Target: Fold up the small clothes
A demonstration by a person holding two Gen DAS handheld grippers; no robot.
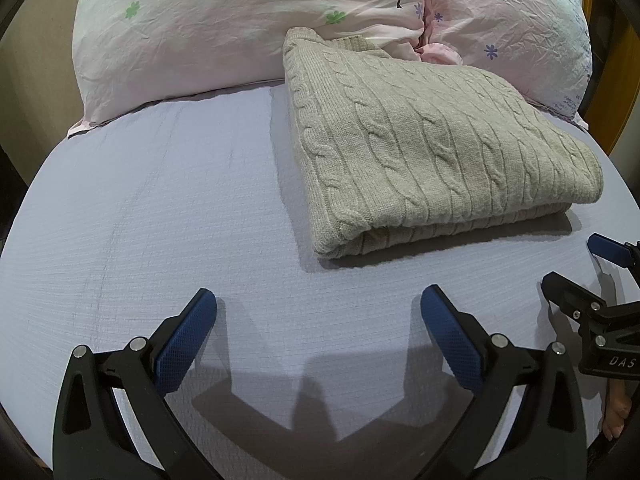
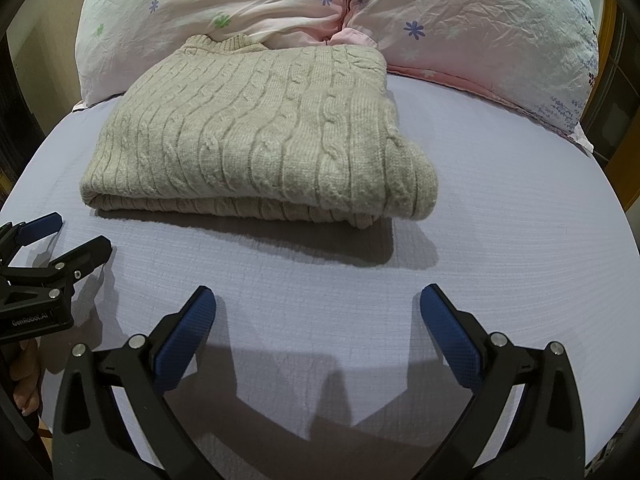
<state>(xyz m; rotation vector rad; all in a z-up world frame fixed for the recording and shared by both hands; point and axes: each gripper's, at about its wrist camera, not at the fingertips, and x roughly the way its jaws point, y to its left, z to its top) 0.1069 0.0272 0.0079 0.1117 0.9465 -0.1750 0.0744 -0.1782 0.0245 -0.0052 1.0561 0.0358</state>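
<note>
A beige cable-knit sweater [image 1: 420,148] lies folded into a thick rectangle on the pale lilac bed sheet [image 1: 160,220]; it also shows in the right wrist view [image 2: 256,136]. Its collar end rests against the pillows. My left gripper [image 1: 318,300] is open and empty, a short way in front of the sweater's near-left corner. My right gripper [image 2: 318,300] is open and empty, in front of the sweater's near edge. The right gripper also shows at the right edge of the left wrist view [image 1: 580,268], and the left gripper at the left edge of the right wrist view [image 2: 68,236].
Two pink flowered pillows [image 1: 200,32] [image 2: 480,28] lie along the head of the bed behind the sweater. A wooden frame [image 1: 624,80] shows at the far right. The sheet [image 2: 500,220] stretches around the sweater to the bed's edges.
</note>
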